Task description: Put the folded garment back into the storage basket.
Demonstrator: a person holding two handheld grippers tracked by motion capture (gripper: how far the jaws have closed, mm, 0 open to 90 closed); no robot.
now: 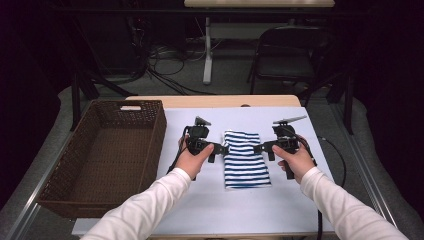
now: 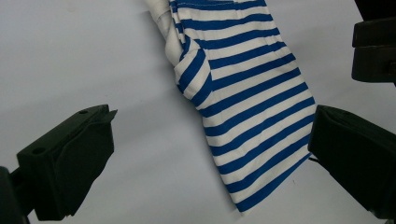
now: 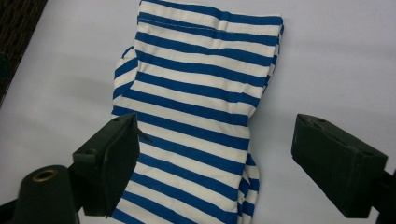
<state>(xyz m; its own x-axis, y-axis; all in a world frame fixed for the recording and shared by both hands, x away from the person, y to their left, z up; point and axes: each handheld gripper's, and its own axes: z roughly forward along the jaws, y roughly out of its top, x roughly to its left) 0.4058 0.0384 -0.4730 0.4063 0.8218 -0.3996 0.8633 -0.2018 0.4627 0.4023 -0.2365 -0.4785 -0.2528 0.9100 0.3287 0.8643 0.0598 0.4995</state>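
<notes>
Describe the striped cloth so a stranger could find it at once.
On the white table top, right of the brown wicker basket, lies a folded cloth between the left gripper and right gripper. It alone has blue and white stripes.

Desk [image 1: 210, 205]: basket [image 1: 150, 145] at the left edge. Shirt [image 1: 245, 160], folded, lying flat right of the basket, about mid-desk. Left gripper [image 1: 216, 148] just left of the shirt, right gripper [image 1: 261, 148] just right of it, facing each other across it. Chair [image 1: 287, 55] on the floor behind the desk, to the right.
</notes>
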